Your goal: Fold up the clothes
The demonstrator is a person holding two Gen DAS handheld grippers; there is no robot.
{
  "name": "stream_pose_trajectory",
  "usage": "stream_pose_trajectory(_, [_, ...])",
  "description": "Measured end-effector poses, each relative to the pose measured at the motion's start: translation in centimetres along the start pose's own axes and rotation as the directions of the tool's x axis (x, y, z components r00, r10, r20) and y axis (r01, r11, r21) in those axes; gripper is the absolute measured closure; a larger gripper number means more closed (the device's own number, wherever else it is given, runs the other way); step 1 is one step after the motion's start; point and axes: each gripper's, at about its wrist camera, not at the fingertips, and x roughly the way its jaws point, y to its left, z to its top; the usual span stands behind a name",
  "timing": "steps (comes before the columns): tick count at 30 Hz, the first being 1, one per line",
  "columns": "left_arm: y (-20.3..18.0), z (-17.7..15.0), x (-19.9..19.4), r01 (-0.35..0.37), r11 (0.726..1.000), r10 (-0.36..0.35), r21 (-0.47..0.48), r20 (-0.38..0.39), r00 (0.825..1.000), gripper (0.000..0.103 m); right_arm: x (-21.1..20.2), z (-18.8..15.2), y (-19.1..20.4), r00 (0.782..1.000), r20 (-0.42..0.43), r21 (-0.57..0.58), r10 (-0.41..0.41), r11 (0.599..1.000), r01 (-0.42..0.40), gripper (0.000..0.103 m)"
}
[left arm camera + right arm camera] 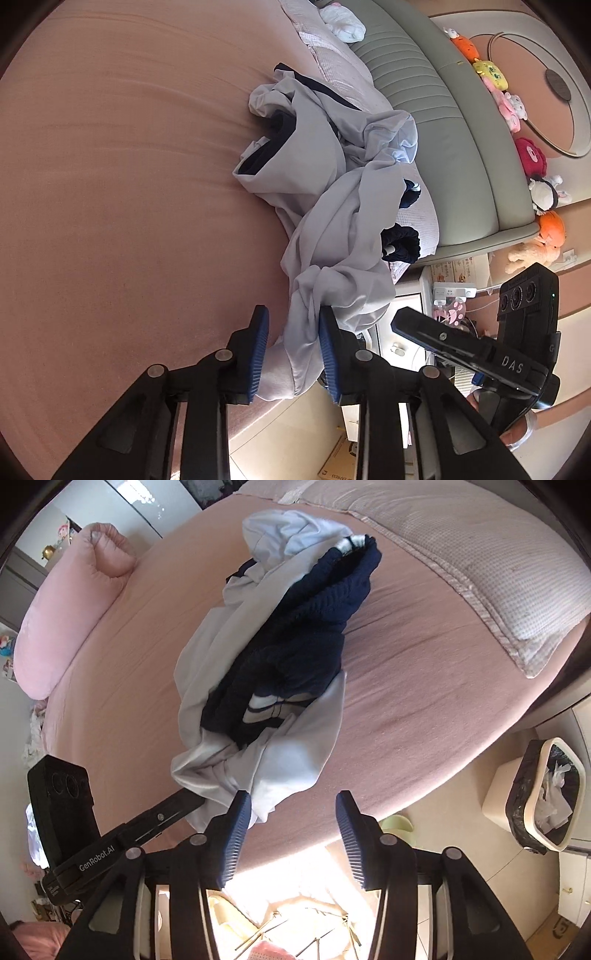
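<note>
My left gripper [293, 354] sits at six o'clock in its own view, jaws drawn narrow around a bunched fold of the pale grey garment [332, 236]. The right-hand blue pad [328, 354] presses the cloth; whether the left-hand pad touches it too I cannot tell, since a sliver of gap shows there. The cloth hangs over the bed's edge between the fingers. From there the garment trails up toward twelve o'clock across the pink bedsheet [129, 184], crumpled, with navy lining showing in places.

My right gripper [291, 834] stands about half open with nothing between its pads. Its left-hand finger [236, 830] lies just beside the garment's near hem at about eleven o'clock. Beyond, the garment heaps toward twelve o'clock, navy fabric on top. A pillow [480, 572] lies at two o'clock, a pink cushion [66, 620] at ten.
</note>
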Motion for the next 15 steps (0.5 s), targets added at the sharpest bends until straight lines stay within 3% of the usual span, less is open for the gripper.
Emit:
stream_pose_trajectory(6, [-0.5,-0.4,0.5,-0.030,0.999,0.031,0.040,-0.016,0.999,0.078,-0.6,1.8,0.5,0.999,0.053,0.033,-0.001,0.999,0.000,0.048])
stream_pose_trajectory(11, [-0.6,-0.5,0.9,-0.047,0.997,0.049,0.065,-0.034,0.998,0.078,0.9,4.5,1.0,0.987,0.087,-0.025,-0.139,0.990,0.141,0.048])
stream_pose_trajectory(15, [-1.1,-0.3,0.7,-0.071,0.993,0.075,0.099,-0.037,0.996,0.078,1.4,5.3,2.1,0.978,0.129,-0.125,-0.165,0.975,0.182,0.048])
